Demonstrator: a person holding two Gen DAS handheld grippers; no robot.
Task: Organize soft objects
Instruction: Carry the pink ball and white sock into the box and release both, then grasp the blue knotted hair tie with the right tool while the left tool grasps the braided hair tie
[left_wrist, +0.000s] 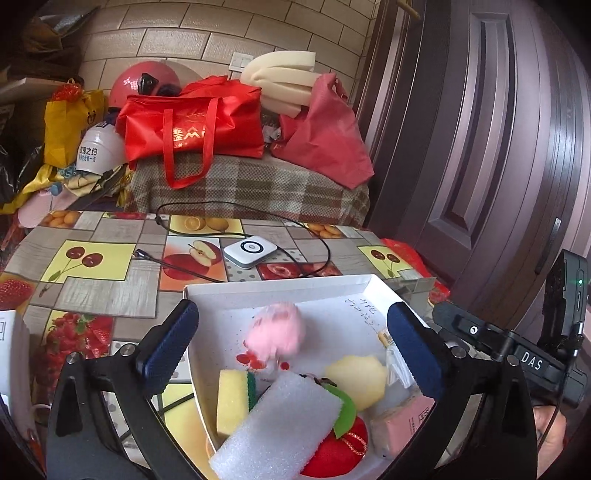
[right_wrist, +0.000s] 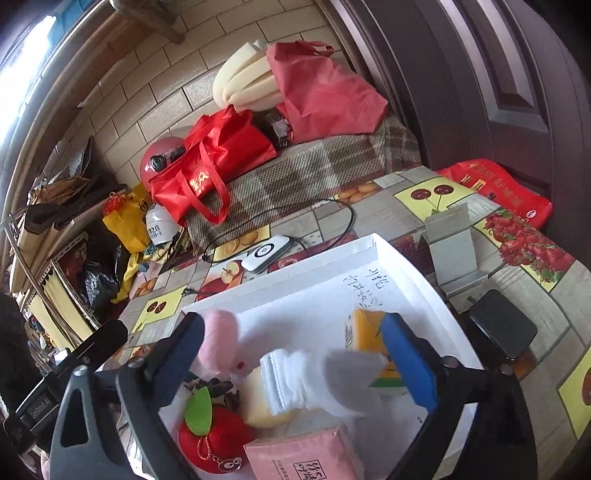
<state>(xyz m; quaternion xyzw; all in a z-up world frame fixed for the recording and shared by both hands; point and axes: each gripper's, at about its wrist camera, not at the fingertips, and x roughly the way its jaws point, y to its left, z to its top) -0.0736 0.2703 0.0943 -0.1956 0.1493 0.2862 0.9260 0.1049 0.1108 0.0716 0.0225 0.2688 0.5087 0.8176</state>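
Observation:
A white shallow box (left_wrist: 280, 288) (right_wrist: 406, 273) on the table holds soft things: a pink plush (left_wrist: 279, 330) (right_wrist: 219, 341), a yellow-green sponge (left_wrist: 234, 400), a white foam block (left_wrist: 280, 428), a pale yellow foam piece (left_wrist: 358, 374) (right_wrist: 264, 404), a red plush apple (left_wrist: 340, 450) (right_wrist: 214, 435), a pink tissue pack (left_wrist: 400, 421) (right_wrist: 306, 458), a white-grey sock (right_wrist: 317, 380) and a yellow pack (right_wrist: 369, 330). My left gripper (left_wrist: 291, 354) is open above the box. My right gripper (right_wrist: 295, 356) is open over the sock, which looks blurred between the fingers.
A white device (left_wrist: 250, 251) (right_wrist: 266, 253) with a black cable (left_wrist: 236, 205) lies on the fruit-print tablecloth behind the box. A grey holder (right_wrist: 452, 240) and a black block (right_wrist: 502, 328) sit right of the box. Red bags (left_wrist: 192, 122) and a dark door (left_wrist: 480, 147) stand behind.

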